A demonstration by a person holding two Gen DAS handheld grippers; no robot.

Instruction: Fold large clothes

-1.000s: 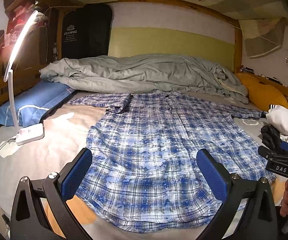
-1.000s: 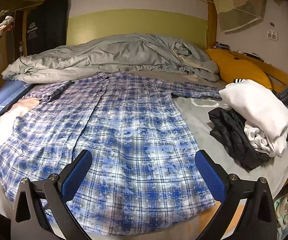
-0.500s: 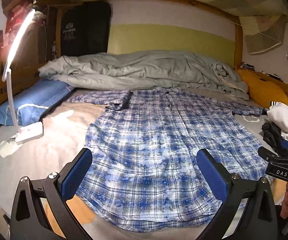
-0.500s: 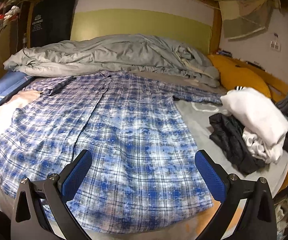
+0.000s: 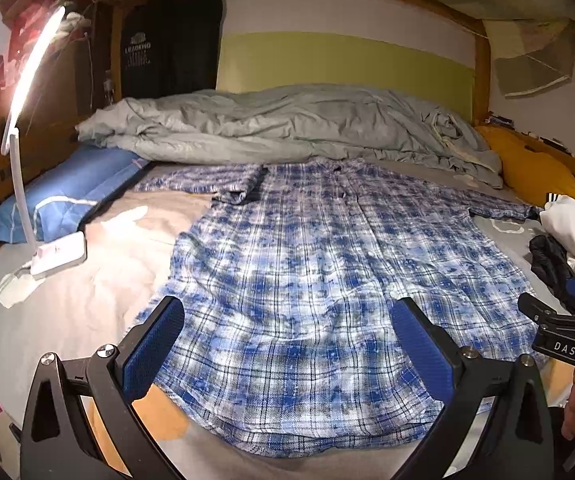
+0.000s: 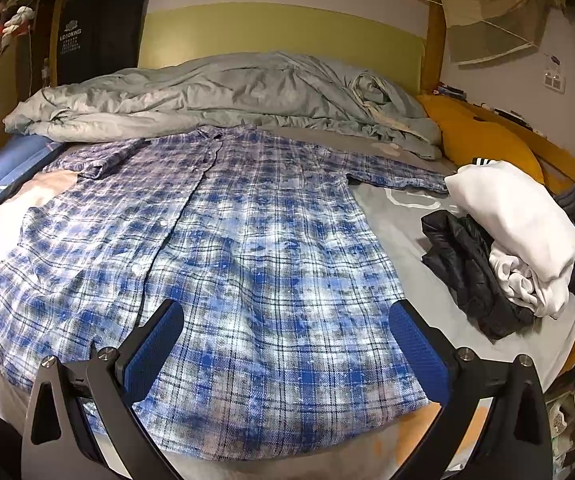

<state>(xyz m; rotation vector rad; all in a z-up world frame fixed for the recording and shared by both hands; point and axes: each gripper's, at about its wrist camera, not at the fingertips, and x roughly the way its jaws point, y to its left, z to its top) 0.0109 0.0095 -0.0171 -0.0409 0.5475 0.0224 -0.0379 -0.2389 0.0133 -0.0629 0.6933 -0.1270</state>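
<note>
Bed (image 5: pixel 67 312) carried everything here: a rumpled grey duvet (image 5: pixel 287 124) was heaped along its far side, and in front of it the blue plaid shirt (image 5: pixel 311 288) lay spread flat, front up and buttoned, collar toward the duvet, hem nearest the cameras. Its sleeve on the lamp side was doubled back near the shoulder, while the other sleeve (image 6: pixel 395 178) ran straight out toward a pile of white and dark clothes (image 6: pixel 519 236). A white lamp (image 5: pixel 27 152) stood by a blue pillow (image 5: pixel 59 200).

The left gripper (image 5: pixel 287 344) and the right gripper (image 6: pixel 285 344) both hovered above the hem, their jaws spread wide and holding nothing. No fold had begun, by the look of it. To do it well, each gripper would best pinch one layer-pair at a side edge, near hem and shoulder, and carry that side inward along a straight line, first smoothing the bunched sleeve so that it did not thicken the fold.

A dark hanging bag (image 5: pixel 171 44) read "LEADKING"; the right gripper's body, seen from the left wrist, read "DAS".
</note>
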